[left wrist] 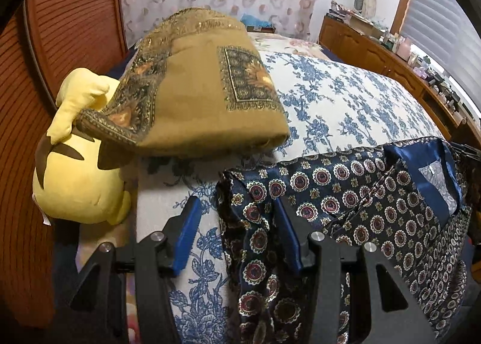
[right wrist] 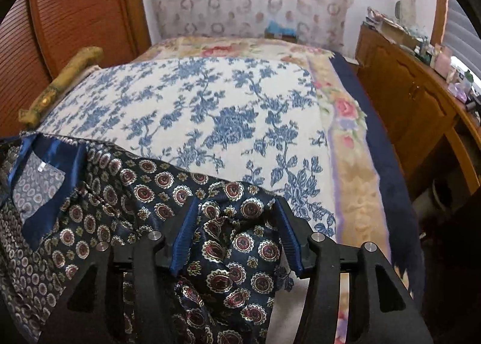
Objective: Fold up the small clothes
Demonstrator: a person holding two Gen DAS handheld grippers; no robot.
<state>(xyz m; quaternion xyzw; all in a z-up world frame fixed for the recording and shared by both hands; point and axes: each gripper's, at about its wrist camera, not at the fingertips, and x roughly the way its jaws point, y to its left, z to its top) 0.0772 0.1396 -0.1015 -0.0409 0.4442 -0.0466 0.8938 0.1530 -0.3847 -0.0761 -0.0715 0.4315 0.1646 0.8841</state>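
A dark navy garment with red and white medallions (left wrist: 354,193) lies spread on the near end of a blue-flowered white bedspread (left wrist: 345,103); its blue satin collar (left wrist: 421,160) faces up. My left gripper (left wrist: 237,208) is open, its jaws astride the garment's left edge. In the right wrist view the same garment (right wrist: 126,193) fills the lower left. My right gripper (right wrist: 236,208) is open, its jaws astride the bunched right edge of the cloth. A folded mustard cloth with a gold and black border (left wrist: 198,88) lies at the far left of the bed.
A yellow plush toy (left wrist: 78,175) sits by the bed's left edge against a slatted wooden door (left wrist: 69,22). A wooden dresser (right wrist: 415,97) crowded with small items runs along the right. A floral blanket (right wrist: 351,139) lies under the bedspread.
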